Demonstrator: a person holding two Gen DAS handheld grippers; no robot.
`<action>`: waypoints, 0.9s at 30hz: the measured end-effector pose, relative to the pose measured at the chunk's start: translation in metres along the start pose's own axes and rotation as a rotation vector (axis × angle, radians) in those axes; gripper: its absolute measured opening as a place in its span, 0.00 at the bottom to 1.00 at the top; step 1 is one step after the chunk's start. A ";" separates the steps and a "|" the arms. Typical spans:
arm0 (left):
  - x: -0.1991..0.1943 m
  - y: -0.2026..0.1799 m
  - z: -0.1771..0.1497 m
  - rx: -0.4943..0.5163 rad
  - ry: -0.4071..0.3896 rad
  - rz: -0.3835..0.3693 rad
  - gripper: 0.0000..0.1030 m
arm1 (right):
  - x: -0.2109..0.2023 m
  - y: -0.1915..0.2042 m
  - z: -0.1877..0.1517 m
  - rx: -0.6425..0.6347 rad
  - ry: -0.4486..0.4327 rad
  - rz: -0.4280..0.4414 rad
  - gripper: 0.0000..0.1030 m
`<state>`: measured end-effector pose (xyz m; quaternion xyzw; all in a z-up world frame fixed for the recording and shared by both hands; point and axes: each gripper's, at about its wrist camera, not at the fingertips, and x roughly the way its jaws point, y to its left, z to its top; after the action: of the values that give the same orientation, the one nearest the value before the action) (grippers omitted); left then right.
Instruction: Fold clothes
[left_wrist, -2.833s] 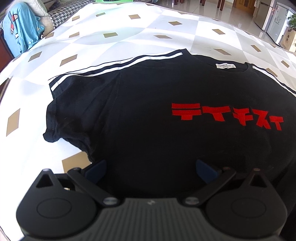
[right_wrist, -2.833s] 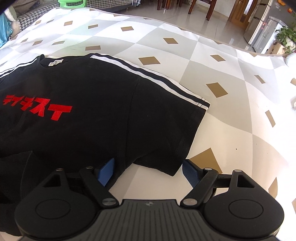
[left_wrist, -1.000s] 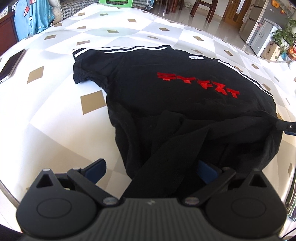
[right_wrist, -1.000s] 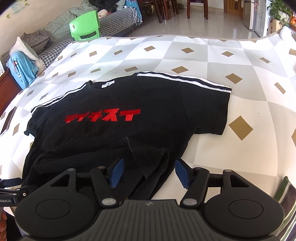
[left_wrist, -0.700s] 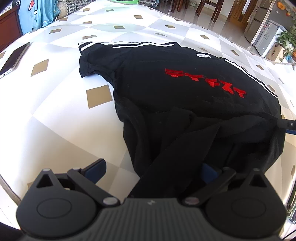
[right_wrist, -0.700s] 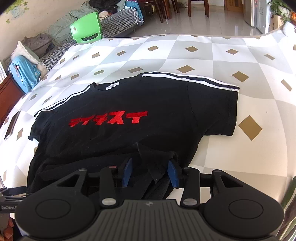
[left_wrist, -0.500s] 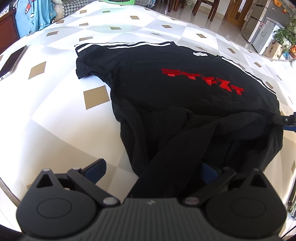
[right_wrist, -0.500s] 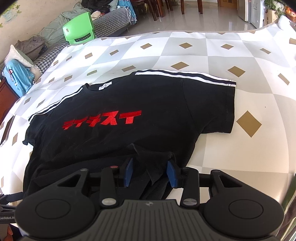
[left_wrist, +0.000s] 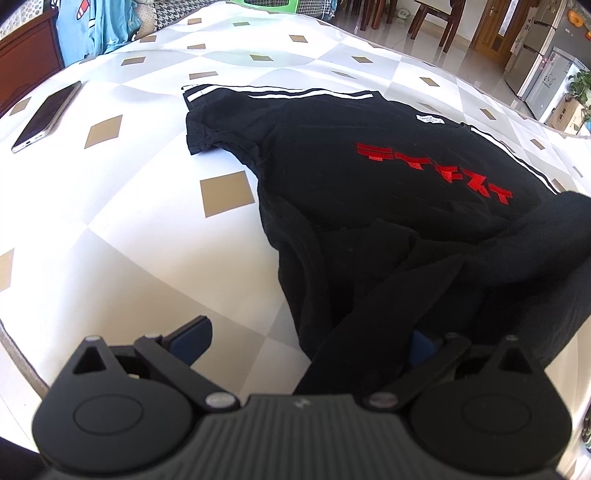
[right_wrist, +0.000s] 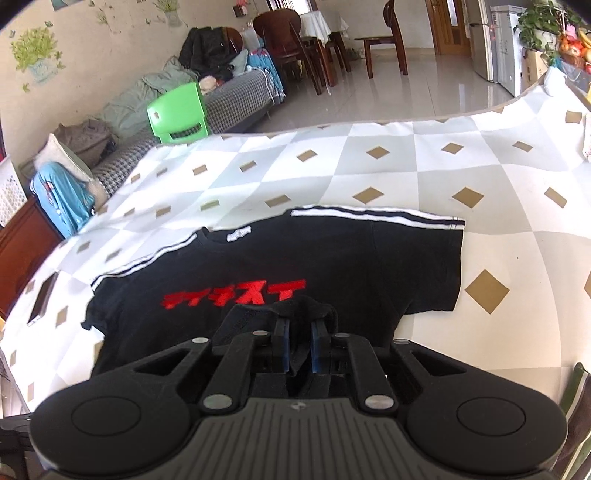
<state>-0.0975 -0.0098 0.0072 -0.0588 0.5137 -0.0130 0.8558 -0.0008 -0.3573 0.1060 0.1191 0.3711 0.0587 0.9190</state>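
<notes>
Since the earlier frames the right gripper (right_wrist: 298, 345) has closed from a wide gap to a narrow one and has risen, so that the hem it pinches now stands up in front of the red print, which it did not cover before. The left gripper (left_wrist: 306, 339) has not changed its opening: its fingers stand wide apart, and black cloth lies across the gap and hides the right finger partly. I cannot see that it grips anything.

The black T-shirt (left_wrist: 351, 155) lies face up on the checked tablecloth (left_wrist: 110, 240), collar on the far side, both striped sleeves spread flat to the left and right. The near hem is gathered and lifted into loose folds.

The risk, in my judgement, is an uneven fold. Only one side of the hem is clamped, so if the right side travels toward the collar alone, the left side will drag and the cloth will twist or bunch. The pinch also seems to hold a thick bundle, not a single edge, so layers may slip out. A phone (left_wrist: 46, 116) lies on the far left, well apart from the shirt.
</notes>
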 end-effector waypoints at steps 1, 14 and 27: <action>0.000 0.000 0.000 0.000 -0.001 0.004 1.00 | -0.008 0.003 0.000 0.004 -0.016 0.016 0.11; -0.006 0.009 0.001 -0.038 -0.027 0.061 1.00 | -0.079 0.025 -0.035 0.070 -0.050 0.150 0.11; -0.003 0.009 0.003 -0.061 -0.026 0.068 1.00 | -0.023 0.003 -0.058 0.187 0.079 0.029 0.20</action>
<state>-0.0970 -0.0005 0.0102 -0.0675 0.5046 0.0327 0.8601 -0.0580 -0.3482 0.0816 0.2072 0.4094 0.0417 0.8875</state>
